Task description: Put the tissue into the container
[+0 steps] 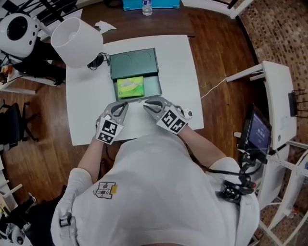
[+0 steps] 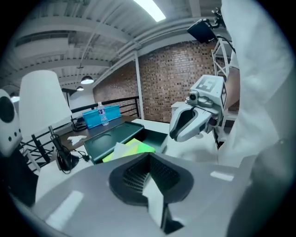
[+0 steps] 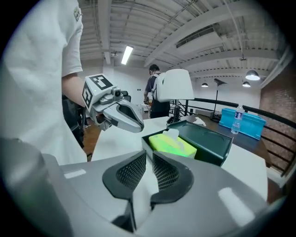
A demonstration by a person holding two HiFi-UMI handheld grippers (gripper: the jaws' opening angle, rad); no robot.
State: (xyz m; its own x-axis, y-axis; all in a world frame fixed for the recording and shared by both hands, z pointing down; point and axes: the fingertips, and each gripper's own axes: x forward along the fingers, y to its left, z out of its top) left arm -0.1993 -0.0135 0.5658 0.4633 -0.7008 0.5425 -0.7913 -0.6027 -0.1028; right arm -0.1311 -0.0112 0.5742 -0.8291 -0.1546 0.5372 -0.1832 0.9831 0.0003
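Note:
A dark green container lies open on the white table, its lid folded back. A yellow-green tissue pack sits in its near tray, with a white tissue poking up. My left gripper hovers just in front of the tray's left corner, its pads pressed together and empty. My right gripper is beside it, near the tray's front edge. Its jaws stand a narrow slit apart with nothing between them. The container lies ahead of both grippers.
A white lampshade-like cylinder and a black cable stand at the table's far left corner. A crumpled paper, a water bottle and a blue box lie beyond. A white stand is to the right. A person stands far off.

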